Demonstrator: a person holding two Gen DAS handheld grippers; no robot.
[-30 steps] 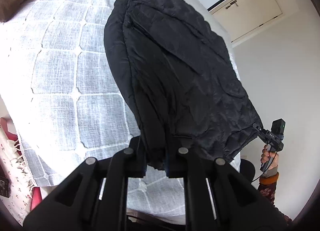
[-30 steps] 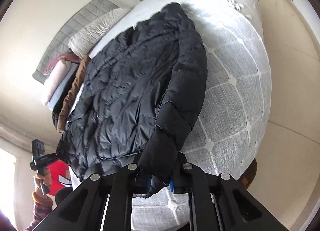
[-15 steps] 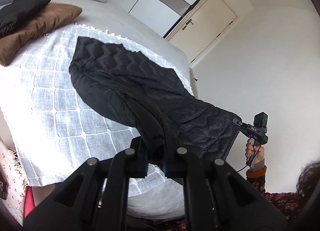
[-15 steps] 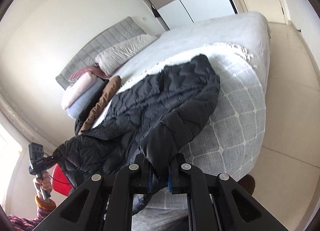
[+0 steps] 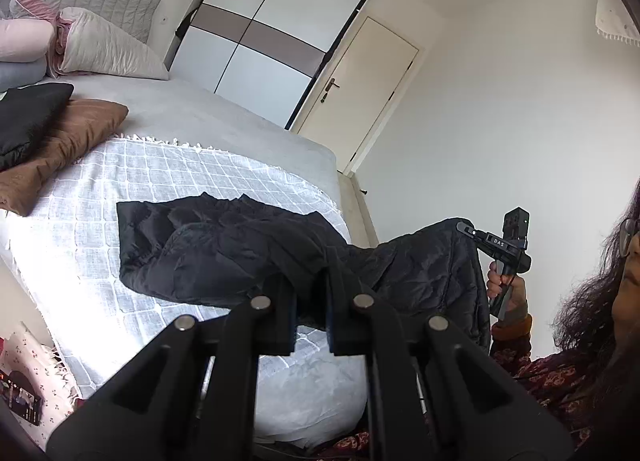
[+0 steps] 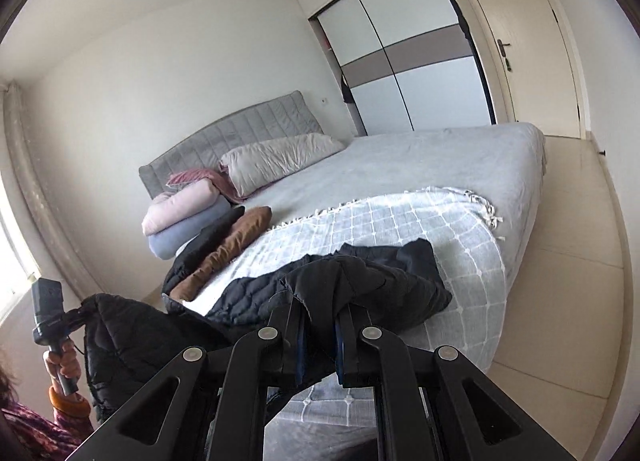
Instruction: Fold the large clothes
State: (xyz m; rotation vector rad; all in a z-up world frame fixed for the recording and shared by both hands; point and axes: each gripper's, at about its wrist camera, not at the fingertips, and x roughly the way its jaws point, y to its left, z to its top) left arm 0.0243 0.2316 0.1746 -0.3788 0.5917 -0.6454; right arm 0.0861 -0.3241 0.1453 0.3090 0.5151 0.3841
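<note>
A black quilted jacket (image 5: 208, 249) lies with its far part bunched on the white checked throw (image 5: 84, 221), while its near edge hangs lifted off the bed. My left gripper (image 5: 311, 293) is shut on a fold of that edge. My right gripper (image 5: 466, 228), held up by a hand, pinches another corner further right. In the right wrist view my right gripper (image 6: 320, 321) is shut on a fold of the jacket (image 6: 384, 281), and my left gripper (image 6: 78, 315) holds the hanging end at the far left.
A brown cushion (image 5: 60, 145) and a black cushion (image 5: 28, 113) lie on the bed's left side, with rolled blankets (image 6: 180, 209) and a pillow (image 6: 276, 161) by the grey headboard. A wardrobe (image 5: 264, 57) and door (image 5: 360, 89) stand behind. The person (image 5: 592, 321) is close at right.
Both grippers have risen and tipped upward with the jacket's near edge. The jacket has been drawn toward the bed's near side and now bunches instead of lying flat.
</note>
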